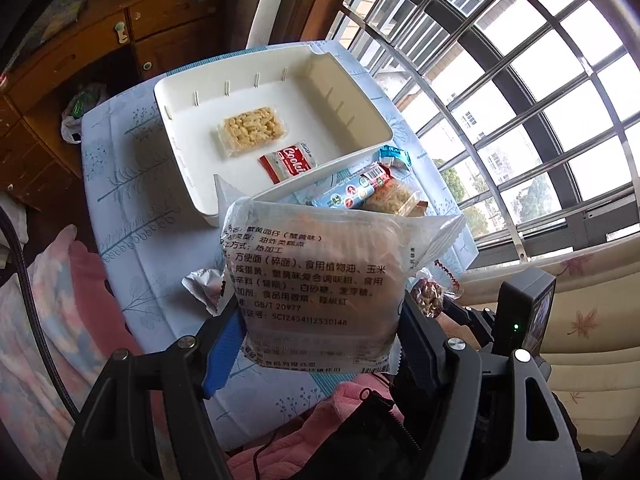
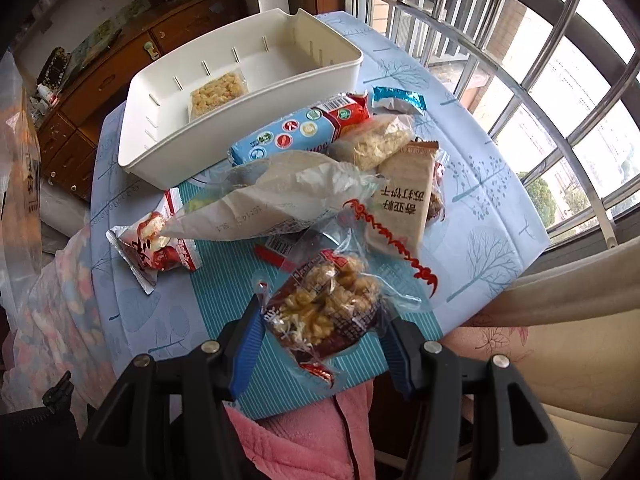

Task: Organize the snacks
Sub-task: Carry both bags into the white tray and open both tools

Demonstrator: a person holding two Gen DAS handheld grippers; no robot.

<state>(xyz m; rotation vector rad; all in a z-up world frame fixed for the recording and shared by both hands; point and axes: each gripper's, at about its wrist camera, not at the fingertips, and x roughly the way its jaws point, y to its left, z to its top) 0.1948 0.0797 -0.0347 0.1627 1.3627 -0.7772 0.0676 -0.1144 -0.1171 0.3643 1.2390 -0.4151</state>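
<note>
Left gripper (image 1: 320, 340) — jaws clamped on a clear printed noodle-snack packet (image 1: 312, 276), held up off the table (image 1: 132, 208) in front of the white bin (image 1: 192, 184). Right gripper (image 2: 320, 344) — jaws closed on a clear walnut-snack packet (image 2: 324, 312), lifted above the table near its front edge.

White bin sits toward the back of the table. Inside it: a puffed-rice bar (image 1: 252, 130) lying flat mid-floor, and a red Cookie sachet (image 1: 290, 165) just beside it toward the near wall.

Loose on the cloth beside the bin: a blue biscuit roll (image 2: 292, 136), a small teal wrapper (image 2: 398, 101), a tan cracker pack (image 2: 406, 196), a crumpled white bag (image 2: 280, 196) and a red-and-white sachet (image 2: 156, 240), overlapping in a pile
</note>
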